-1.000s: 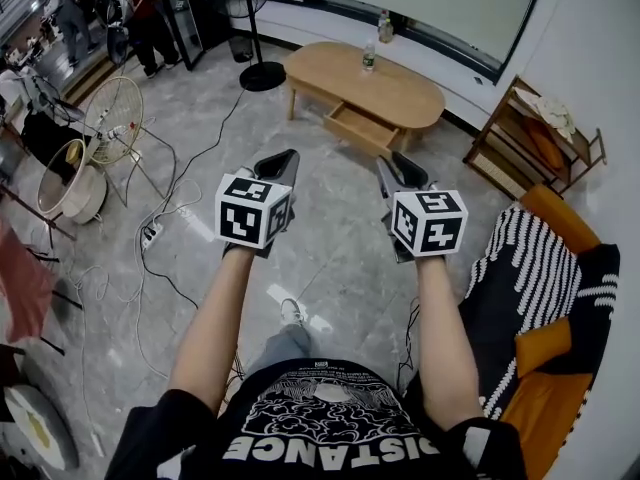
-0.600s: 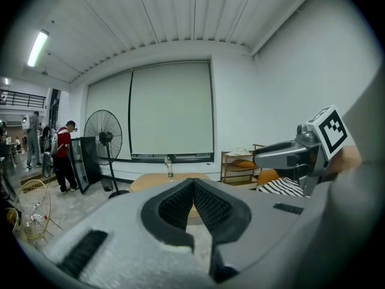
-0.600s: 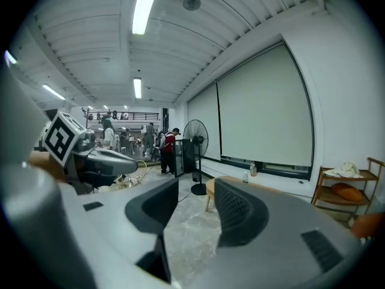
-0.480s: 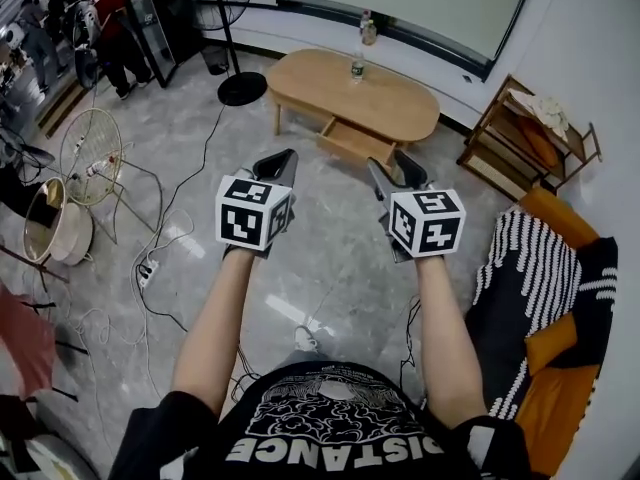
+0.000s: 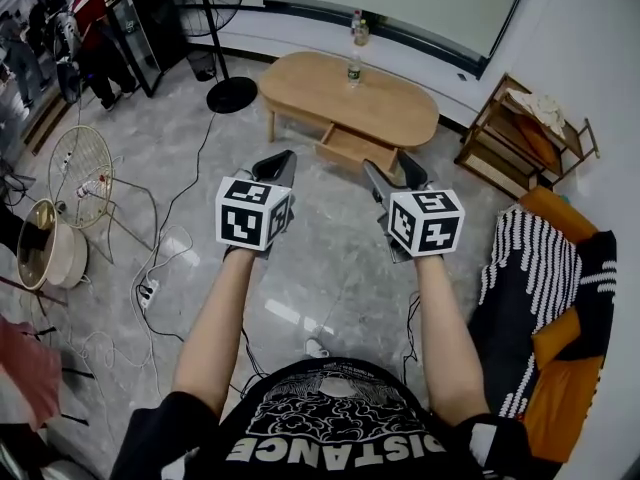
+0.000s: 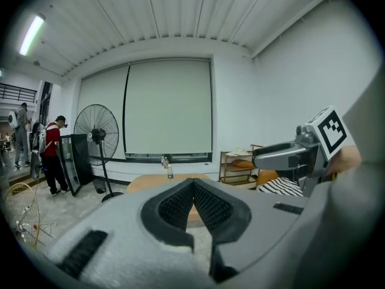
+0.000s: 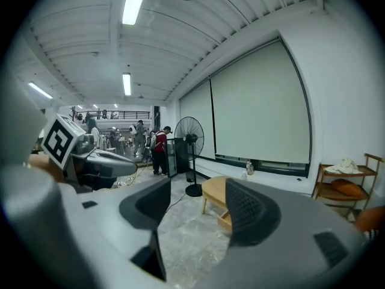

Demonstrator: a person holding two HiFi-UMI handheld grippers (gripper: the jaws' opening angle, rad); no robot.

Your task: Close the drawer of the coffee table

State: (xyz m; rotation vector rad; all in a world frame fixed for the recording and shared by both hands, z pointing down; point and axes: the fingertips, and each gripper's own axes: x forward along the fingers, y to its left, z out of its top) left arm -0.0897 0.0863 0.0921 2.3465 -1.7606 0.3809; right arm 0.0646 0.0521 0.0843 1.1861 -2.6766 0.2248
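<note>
- Wooden bench (image 5: 395,108) stands well ahead of both grippers. Its drawer (image 5: 352,148) juts out on the side facing them, still open.
- Left gripper (image 5: 284,158): jaws together, nothing held.
- Right gripper (image 5: 392,168): jaws apart and opening, nothing between them, drawer far ahead in line.
- Progress: approach only, neither gripper touches the drawer.
- Left to do, I'd judge: close in, set a gripper on the drawer front, push it flush.

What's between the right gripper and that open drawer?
Only bare grey floor separates the right gripper, jaws opening and empty, from the drawer; the right gripper view shows it.
</note>
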